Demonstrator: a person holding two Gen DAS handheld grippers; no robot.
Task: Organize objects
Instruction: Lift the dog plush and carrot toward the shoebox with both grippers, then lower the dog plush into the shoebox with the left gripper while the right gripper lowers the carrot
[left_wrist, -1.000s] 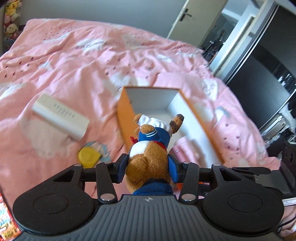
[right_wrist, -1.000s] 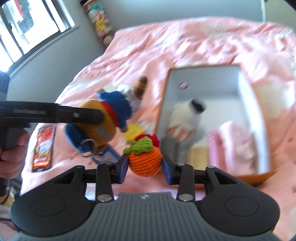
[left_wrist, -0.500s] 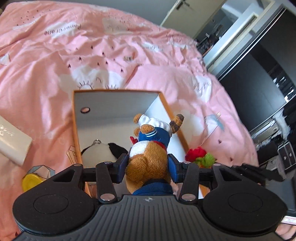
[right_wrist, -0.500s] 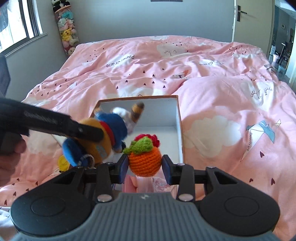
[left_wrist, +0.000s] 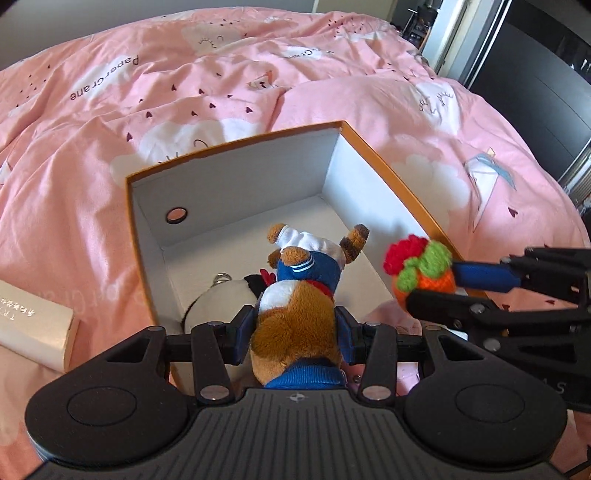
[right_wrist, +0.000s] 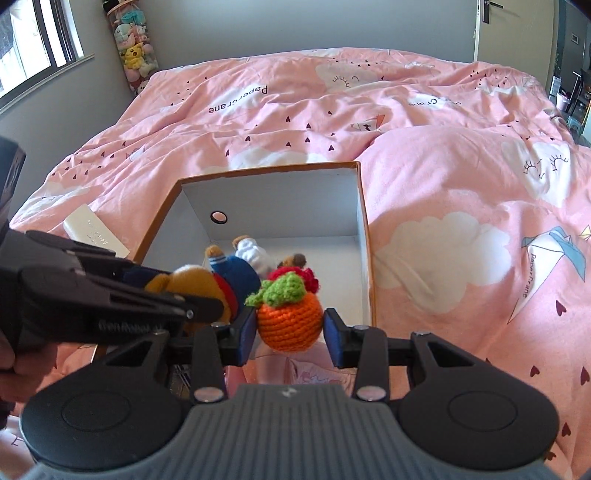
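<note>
Nearest the left wrist camera, the left tongs (left_wrist: 295, 328) are clamped about half-wide on a brown plush toy (left_wrist: 295, 317) in a blue sailor top, blue pads pressing its flanks; it points head-first over the near end of the open box (left_wrist: 236, 177). Just to the right, the right tongs (right_wrist: 290, 328) squeeze a crocheted orange fruit (right_wrist: 289, 325) with a green and red top between their pads, opened a little less than halfway. From the left wrist view that fruit hangs over the box's right rim, close beside the plush toy but apart from it.

Below both toys, on the white floor of the orange-edged box, a black-and-white plush (left_wrist: 218, 299) with a metal ring lies by the near left wall, and pink items (right_wrist: 295, 369) show at the near end under the fruit. A round hole (right_wrist: 218, 217) pierces the far wall.

Left of the box, a cream carton (left_wrist: 35, 332) lies on the pink duvet (right_wrist: 461, 177), which is printed with clouds, hearts and paper cranes. Farther off in the left corner, a hanging stack of soft toys (right_wrist: 133, 48) stands beside a window (right_wrist: 40, 40), and a door (right_wrist: 513, 26) sits far right.
</note>
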